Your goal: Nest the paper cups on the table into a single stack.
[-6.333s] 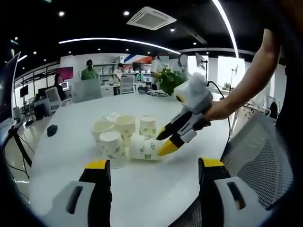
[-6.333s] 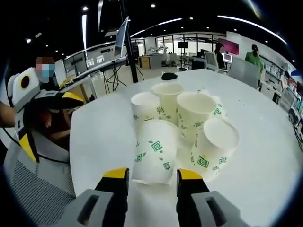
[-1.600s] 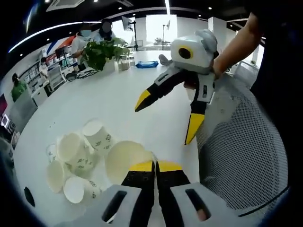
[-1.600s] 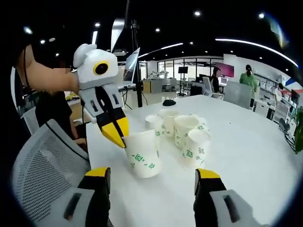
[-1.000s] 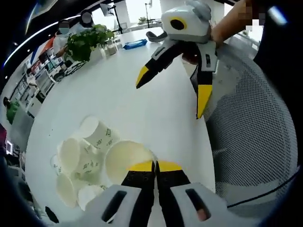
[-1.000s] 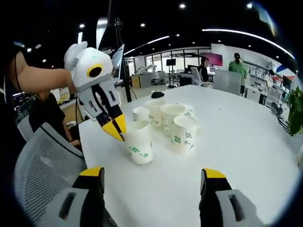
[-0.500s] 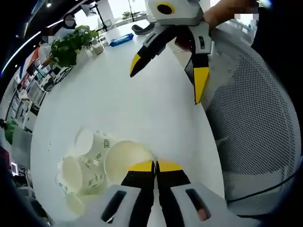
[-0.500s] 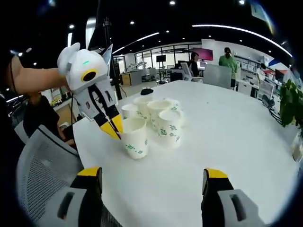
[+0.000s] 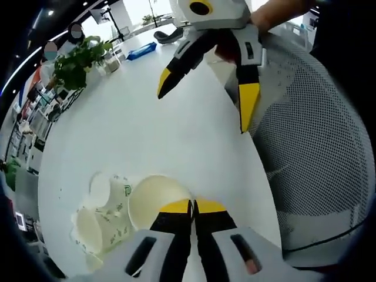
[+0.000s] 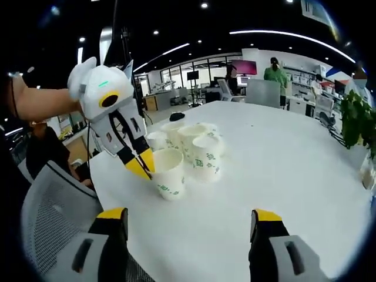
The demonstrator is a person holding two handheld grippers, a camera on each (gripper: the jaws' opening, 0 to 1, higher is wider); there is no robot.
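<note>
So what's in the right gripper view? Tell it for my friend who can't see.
The left gripper pinches the rim of a paper cup standing upright on a white table, beside a cluster of more cups. The right gripper is open at the bottom, holding nothing. A grey mesh chair sits at left.

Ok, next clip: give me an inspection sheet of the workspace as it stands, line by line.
Surface: white table, bare in front of the right tongs.
Job's things: one paper cup upright, pinched at its rim; a cluster of cups upright behind it, not yet nested.
Clutter: a small dark object at the far table edge; blue item near a potted plant.
Grippers: left tongs shut on the paper cup's rim; right tongs open, off the table.
Cables: nothing seen.
Surroundings: mesh chair beside the table; open office with people in the background.
</note>
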